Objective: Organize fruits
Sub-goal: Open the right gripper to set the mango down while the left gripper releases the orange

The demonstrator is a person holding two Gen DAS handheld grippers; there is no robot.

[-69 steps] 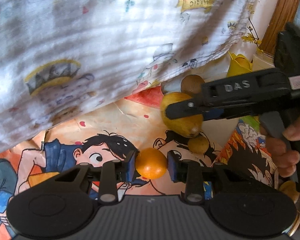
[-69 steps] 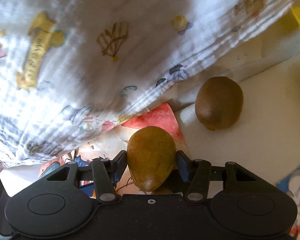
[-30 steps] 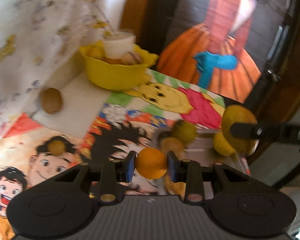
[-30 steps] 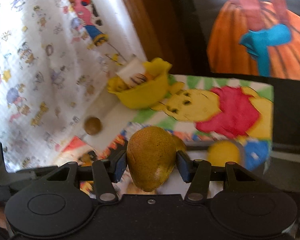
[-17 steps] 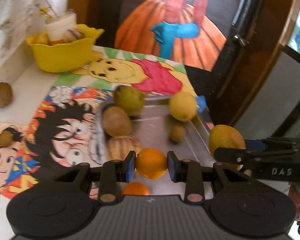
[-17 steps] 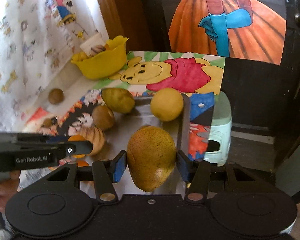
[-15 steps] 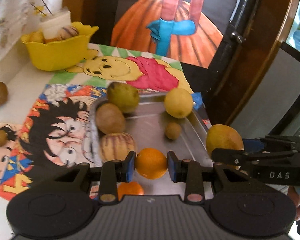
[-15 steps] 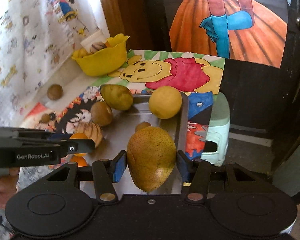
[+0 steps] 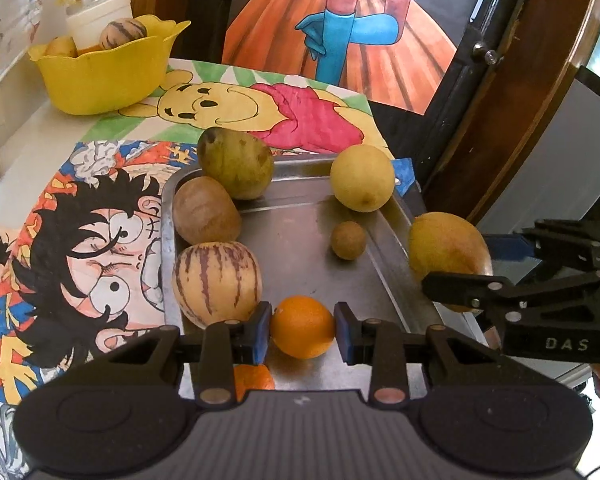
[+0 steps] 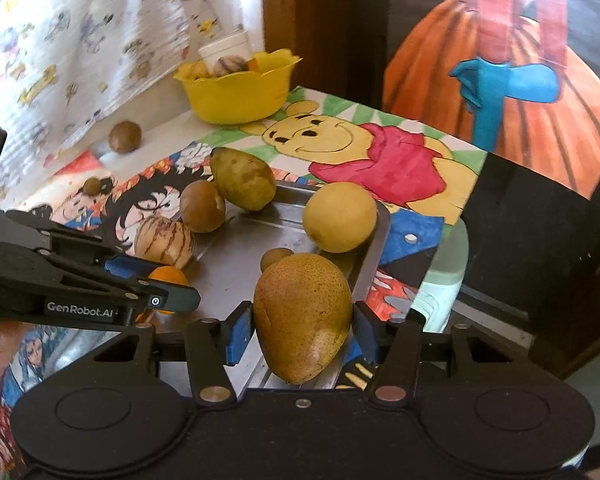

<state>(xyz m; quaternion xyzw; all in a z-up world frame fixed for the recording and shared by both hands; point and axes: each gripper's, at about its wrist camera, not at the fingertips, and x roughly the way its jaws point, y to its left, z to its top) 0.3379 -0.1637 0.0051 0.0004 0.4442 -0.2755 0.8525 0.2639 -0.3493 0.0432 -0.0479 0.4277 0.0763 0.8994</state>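
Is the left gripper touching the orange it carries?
Touching: the left wrist view shows both blue pads of the left gripper pressed against the orange.

My left gripper is matte black plastic with a ribbed grey-black housing and two round discs moulded into its shoulders. Its fingers end in blue pads, and a metal rivet sits at the base of each linkage arm. My right gripper has the same build, with a small screw at the centre of its housing. White lettering reads "GenRobot.AI" on one arm and "DAS" on the other. My bare fingertips show at the frame edge.
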